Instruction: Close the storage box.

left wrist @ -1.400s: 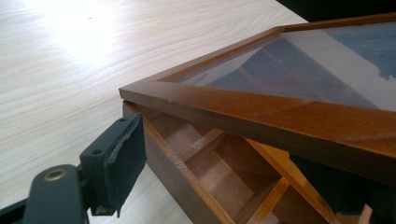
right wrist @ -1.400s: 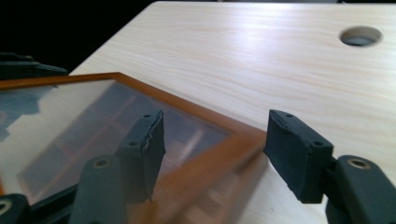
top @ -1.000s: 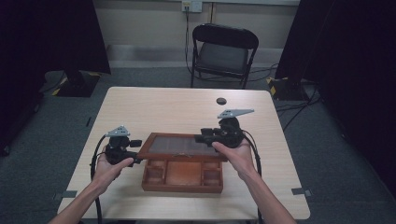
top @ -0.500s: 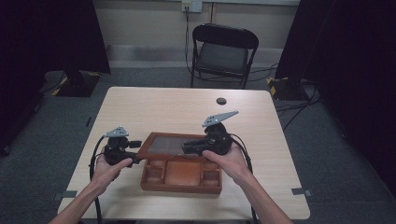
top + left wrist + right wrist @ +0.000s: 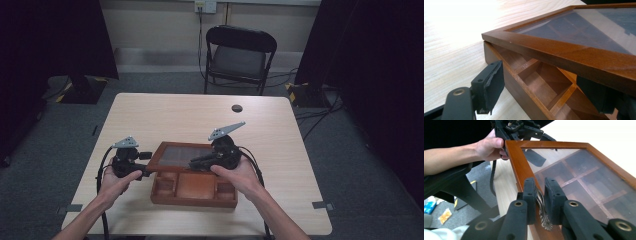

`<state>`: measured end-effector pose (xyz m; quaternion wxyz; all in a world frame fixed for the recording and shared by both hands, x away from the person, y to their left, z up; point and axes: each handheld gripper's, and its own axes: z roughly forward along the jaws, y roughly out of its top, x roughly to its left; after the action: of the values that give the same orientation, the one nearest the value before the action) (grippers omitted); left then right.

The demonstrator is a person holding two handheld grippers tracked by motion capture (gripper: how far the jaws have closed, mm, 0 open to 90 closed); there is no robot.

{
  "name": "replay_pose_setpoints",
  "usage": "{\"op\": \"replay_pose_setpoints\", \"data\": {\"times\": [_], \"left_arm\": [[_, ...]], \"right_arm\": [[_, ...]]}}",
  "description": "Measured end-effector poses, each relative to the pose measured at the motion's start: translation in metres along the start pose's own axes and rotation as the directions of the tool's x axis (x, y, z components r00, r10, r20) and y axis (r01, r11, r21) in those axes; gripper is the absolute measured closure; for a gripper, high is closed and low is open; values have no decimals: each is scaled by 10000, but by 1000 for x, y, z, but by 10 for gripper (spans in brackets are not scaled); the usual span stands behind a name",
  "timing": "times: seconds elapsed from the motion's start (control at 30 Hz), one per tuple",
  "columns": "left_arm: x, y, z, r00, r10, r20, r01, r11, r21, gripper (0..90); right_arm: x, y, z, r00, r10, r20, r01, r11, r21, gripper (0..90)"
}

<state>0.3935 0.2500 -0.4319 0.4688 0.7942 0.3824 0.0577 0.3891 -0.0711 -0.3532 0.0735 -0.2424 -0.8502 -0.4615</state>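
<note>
Wooden box (image 5: pixel 194 187) sitting at table's (image 5: pixel 280 130) near edge, glass lid (image 5: pixel 181 155) partly raised; right gripper (image 5: pixel 540 195) clamping the lid's metal handle (image 5: pixel 542 210), jaws just closing onto it, left gripper (image 5: pixel 544 85) straddling the box's left wall, jaws parted, not visibly pressing. Lid-opening step underway; next calling for swinging the lid up and back while bracing the base. No readable writing or brand anywhere.

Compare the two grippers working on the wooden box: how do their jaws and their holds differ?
The right gripper is shut on the metal handle of the glass lid; the left gripper has its jaws apart, straddling the box wall, and whether they press it is unclear. The right works the lid, the left stays at the base. Both have black jaws.
</note>
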Motion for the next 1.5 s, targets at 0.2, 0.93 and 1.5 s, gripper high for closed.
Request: {"op": "replay_pose_setpoints", "data": {"times": [0.2,0.93,1.5], "left_arm": [[0,-1,3,9998,101,-178,-96,9996,248,221],[10,-3,7,9990,-80,-447,104,9985,545,214],[26,-3,-2,9924,-397,-1168,431,9987,264,208]], "right_arm": [[-3,-2,1,9999,70,-94,-69,9999,100,816],[-8,-6,0,9999,-25,125,22,9999,170,815],[-7,-19,1,9997,-219,120,218,9997,101,815]]}}
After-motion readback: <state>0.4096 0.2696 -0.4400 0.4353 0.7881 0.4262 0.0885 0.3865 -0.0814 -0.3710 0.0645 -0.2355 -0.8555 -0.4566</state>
